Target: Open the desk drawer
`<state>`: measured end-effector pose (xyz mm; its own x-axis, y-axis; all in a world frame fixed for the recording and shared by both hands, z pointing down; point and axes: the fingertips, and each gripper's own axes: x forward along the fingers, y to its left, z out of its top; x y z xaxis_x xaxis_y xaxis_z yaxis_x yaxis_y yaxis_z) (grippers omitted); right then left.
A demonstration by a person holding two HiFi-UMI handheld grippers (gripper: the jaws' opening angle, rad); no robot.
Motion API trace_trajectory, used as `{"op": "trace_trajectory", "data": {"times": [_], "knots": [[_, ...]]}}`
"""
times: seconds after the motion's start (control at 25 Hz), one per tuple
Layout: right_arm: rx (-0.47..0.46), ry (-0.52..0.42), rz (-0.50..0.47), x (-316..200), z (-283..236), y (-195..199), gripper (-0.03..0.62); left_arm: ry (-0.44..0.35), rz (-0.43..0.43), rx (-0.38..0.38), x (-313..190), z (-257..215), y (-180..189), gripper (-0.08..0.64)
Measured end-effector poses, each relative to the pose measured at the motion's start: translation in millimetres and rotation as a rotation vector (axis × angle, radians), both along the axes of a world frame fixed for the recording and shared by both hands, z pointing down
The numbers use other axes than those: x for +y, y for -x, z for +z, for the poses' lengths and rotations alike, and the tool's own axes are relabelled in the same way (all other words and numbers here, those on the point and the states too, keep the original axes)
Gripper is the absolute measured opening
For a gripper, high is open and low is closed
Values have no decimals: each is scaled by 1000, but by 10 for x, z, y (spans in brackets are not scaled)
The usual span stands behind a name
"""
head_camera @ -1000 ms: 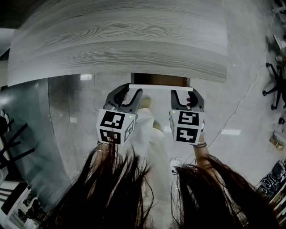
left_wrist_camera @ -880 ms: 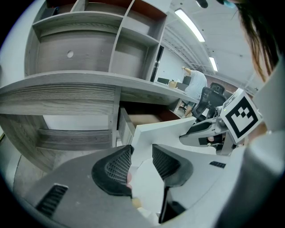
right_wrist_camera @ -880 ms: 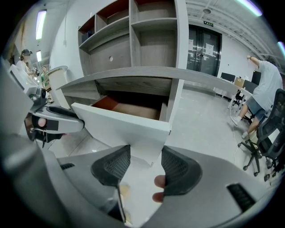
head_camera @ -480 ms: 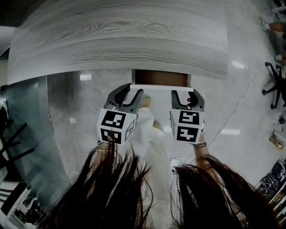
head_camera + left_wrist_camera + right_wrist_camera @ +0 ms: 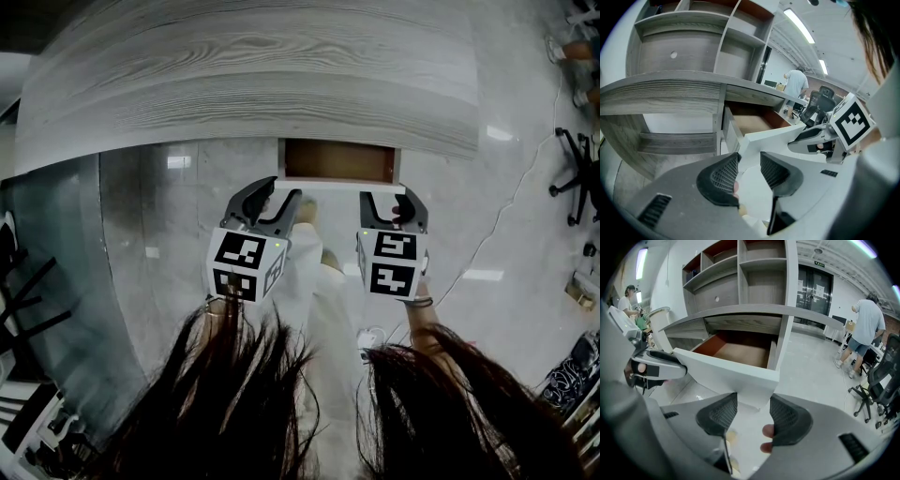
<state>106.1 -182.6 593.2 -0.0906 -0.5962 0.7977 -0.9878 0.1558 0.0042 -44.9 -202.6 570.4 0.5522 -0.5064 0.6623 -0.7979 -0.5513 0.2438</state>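
The pull is in hand: the white-fronted desk drawer (image 5: 339, 185) stands partly out from beneath the grey wood-grain desk top (image 5: 253, 84), with its brown inner floor (image 5: 740, 350) open to view. The left gripper (image 5: 749, 161) sits at the left end of the drawer's front panel and the right gripper (image 5: 753, 404) near the right end, both reaching up at it from below. Each has its fingers spread and pinches nothing. The panel's lower edge shows in the gap between the ribbed black pads (image 5: 719, 412), and I cannot tell whether the tips hook behind that edge or only rest against it. The drawer looks only part of the way out, so the next move likely calls for an even draw toward the person with both grippers together, keeping the front square so that it does not jam
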Motion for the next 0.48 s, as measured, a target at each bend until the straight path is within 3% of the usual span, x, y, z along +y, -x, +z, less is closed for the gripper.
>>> {"op": "trace_trajectory", "data": {"times": [0.48], "knots": [[4, 15, 2, 81, 69, -21, 202, 17, 9, -3, 85, 61, -18, 144]]}}
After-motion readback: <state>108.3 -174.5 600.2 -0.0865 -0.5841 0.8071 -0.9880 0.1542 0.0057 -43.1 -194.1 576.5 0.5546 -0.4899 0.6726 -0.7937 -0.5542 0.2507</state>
